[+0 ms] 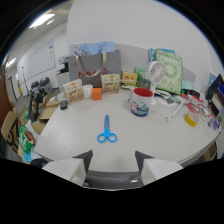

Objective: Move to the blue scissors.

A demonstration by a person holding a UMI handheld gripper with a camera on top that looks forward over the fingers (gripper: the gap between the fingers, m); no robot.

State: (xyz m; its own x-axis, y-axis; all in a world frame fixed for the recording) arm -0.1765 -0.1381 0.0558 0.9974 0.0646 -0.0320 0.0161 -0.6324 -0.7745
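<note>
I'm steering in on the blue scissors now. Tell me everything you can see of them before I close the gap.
The blue scissors lie flat on the pale round table, alone on a bare patch, touching nothing else. Two bright blue loop handles, plastic by the look, point toward the gripper; the slim blades run away from it and appear closed. They sit just ahead of the open fingers, roughly centred between them, with the red-and-white mug beyond.

White table point(65, 135): blue scissors point(106, 131) (mug point(141, 101) beyond)
</note>
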